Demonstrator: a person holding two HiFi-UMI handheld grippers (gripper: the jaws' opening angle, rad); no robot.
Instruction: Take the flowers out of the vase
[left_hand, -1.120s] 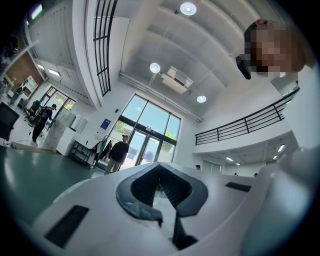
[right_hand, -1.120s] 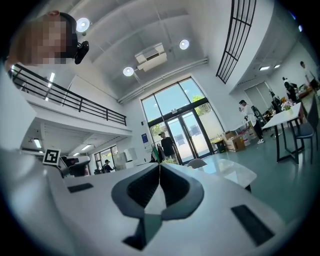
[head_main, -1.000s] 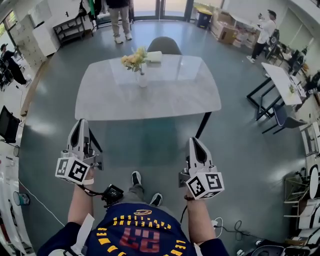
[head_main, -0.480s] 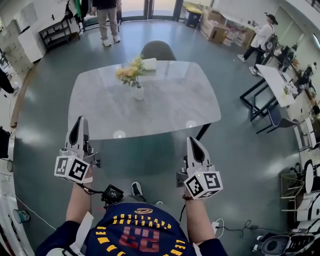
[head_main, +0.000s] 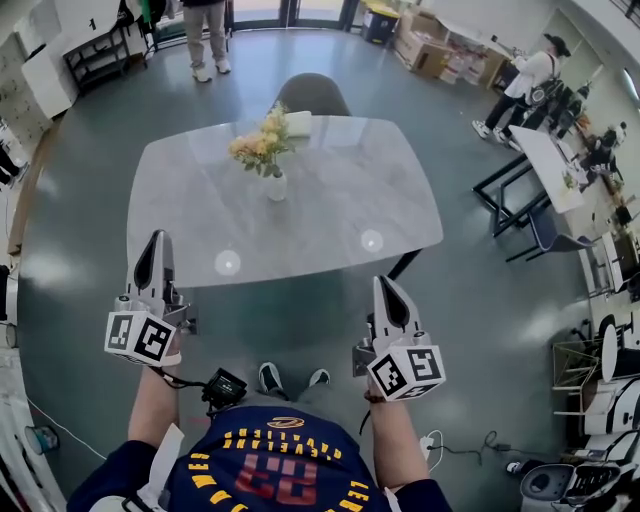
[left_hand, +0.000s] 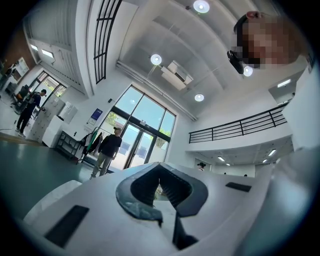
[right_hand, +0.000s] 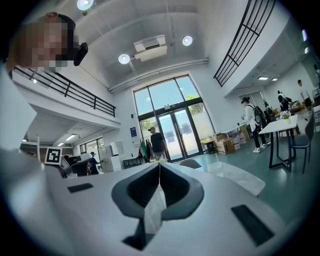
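2 closed, left claw, right claw, flowers beyond

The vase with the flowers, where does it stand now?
In the head view, the white vase stands on the grey table, left of its middle and toward the far edge, in front of the chair.

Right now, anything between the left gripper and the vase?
Nothing in the way. In the head view, only bare grey tabletop lies between the left gripper and the white vase holding the flowers.
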